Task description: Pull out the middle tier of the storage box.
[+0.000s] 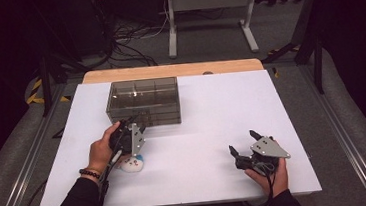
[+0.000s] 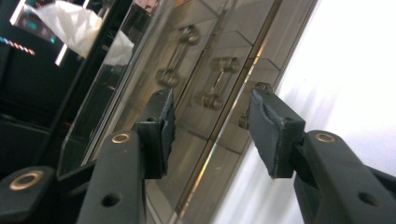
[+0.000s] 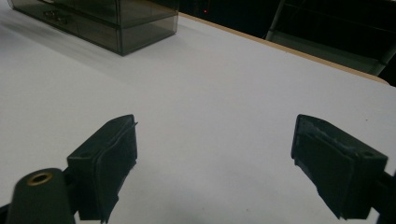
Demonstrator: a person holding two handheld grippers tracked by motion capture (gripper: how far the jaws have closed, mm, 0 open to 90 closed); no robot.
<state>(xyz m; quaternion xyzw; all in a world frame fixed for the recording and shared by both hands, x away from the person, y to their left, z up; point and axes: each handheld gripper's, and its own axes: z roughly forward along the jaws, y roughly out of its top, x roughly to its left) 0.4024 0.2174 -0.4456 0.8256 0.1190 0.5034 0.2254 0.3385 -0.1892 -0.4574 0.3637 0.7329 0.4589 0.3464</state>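
Note:
A smoky see-through drawer box (image 1: 143, 102) stands at the back left of the white table (image 1: 221, 104). My left gripper (image 1: 133, 122) is right at the box's front lower left. In the left gripper view its jaws (image 2: 212, 126) stand partly apart in front of the drawer face (image 2: 140, 65), nothing pressed between the pads. Two small metal drawer handles (image 2: 215, 86) lie just beyond the tips. A small white plush toy (image 1: 132, 163) lies on the table beside the left hand. My right gripper (image 1: 241, 142) rests at the front right, wide open and empty (image 3: 215, 154). The box (image 3: 102, 21) is far off in the right gripper view.
A wooden strip (image 1: 173, 70) runs along the table's far edge. Behind it, a white metal stand (image 1: 208, 10) and loose cables (image 1: 130, 42) sit on the dark floor. Bare white table surface (image 1: 210, 146) lies between the two hands.

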